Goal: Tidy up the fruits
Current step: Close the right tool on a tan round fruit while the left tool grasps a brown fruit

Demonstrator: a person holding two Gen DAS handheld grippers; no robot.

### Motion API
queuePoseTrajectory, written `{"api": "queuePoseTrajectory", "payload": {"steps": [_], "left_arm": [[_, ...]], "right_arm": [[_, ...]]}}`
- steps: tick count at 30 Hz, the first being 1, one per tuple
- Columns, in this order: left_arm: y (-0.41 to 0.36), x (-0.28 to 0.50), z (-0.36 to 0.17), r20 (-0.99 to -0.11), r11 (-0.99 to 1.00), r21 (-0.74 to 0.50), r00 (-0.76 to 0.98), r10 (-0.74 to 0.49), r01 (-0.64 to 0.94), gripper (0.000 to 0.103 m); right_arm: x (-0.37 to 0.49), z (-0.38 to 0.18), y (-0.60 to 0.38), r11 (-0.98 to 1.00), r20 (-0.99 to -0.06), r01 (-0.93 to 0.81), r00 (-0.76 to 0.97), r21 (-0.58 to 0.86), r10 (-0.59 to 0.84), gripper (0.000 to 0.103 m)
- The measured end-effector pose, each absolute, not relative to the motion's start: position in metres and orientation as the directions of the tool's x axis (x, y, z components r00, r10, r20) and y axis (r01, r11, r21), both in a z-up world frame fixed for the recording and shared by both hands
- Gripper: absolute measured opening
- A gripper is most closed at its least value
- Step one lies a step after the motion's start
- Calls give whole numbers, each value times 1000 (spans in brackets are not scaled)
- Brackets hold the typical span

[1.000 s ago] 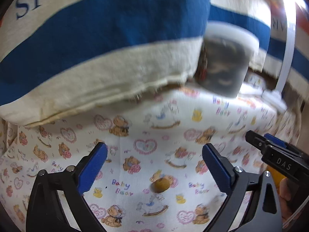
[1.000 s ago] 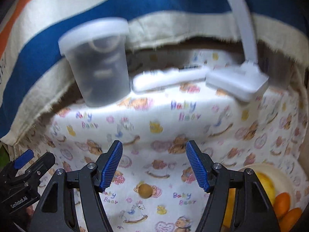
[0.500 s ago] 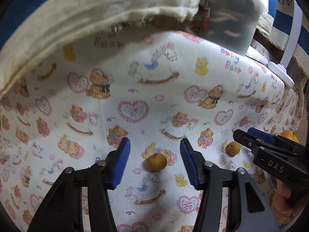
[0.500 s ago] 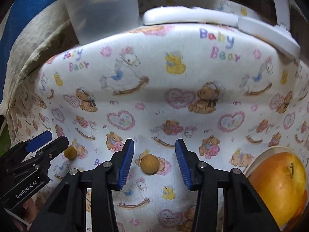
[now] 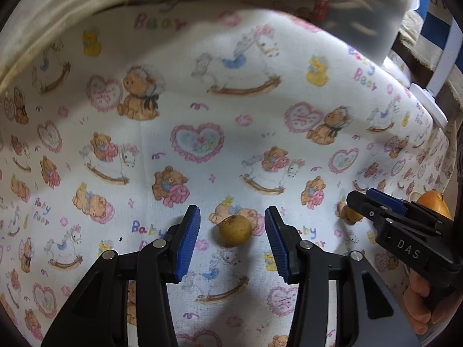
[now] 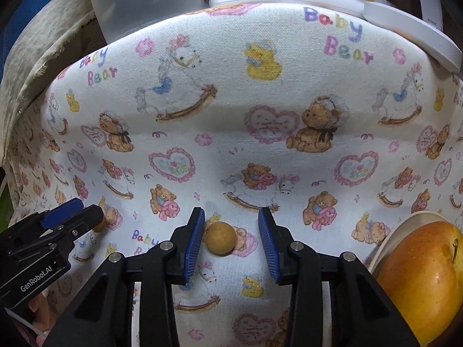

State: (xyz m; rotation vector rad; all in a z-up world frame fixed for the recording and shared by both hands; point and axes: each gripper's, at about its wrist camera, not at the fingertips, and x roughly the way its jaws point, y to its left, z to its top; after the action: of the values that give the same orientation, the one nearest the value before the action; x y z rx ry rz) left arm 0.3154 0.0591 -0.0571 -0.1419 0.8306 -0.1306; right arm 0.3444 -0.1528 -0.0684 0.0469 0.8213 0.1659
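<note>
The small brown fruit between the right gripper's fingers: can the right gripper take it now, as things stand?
Probably yes. The right gripper is open around the small brown fruit on the printed cloth. Its left pad seems to touch the fruit already, and nothing lies between.

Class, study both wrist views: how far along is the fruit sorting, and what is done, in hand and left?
Done: a large apple already sits in the cream plate. In hand: nothing is gripped yet; the left gripper and right gripper are each open around a small brown fruit on the cloth. Left: closing, lifting, placing both.
</note>
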Motion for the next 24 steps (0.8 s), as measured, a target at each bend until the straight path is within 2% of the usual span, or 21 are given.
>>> {"api": "queuePoseTrajectory", "payload": {"steps": [3, 17, 22, 24], "left_arm": [[59, 319, -62, -735, 983, -176, 657, -169, 55, 44], [55, 336, -83, -756, 985, -167, 635, -162, 52, 38], [49, 338, -84, -759, 986, -153, 632, -158, 63, 26], [48, 340, -85, -759, 986, -154, 631, -162, 68, 24]], "right_arm": [[345, -73, -148, 984, -730, -136, 661, 112, 174, 35], [346, -84, -128, 980, -740, -165, 644, 111, 193, 33], [345, -89, -122, 977, -747, -178, 634, 114, 203, 31], [345, -92, -119, 977, -749, -180, 630, 117, 206, 27]]}}
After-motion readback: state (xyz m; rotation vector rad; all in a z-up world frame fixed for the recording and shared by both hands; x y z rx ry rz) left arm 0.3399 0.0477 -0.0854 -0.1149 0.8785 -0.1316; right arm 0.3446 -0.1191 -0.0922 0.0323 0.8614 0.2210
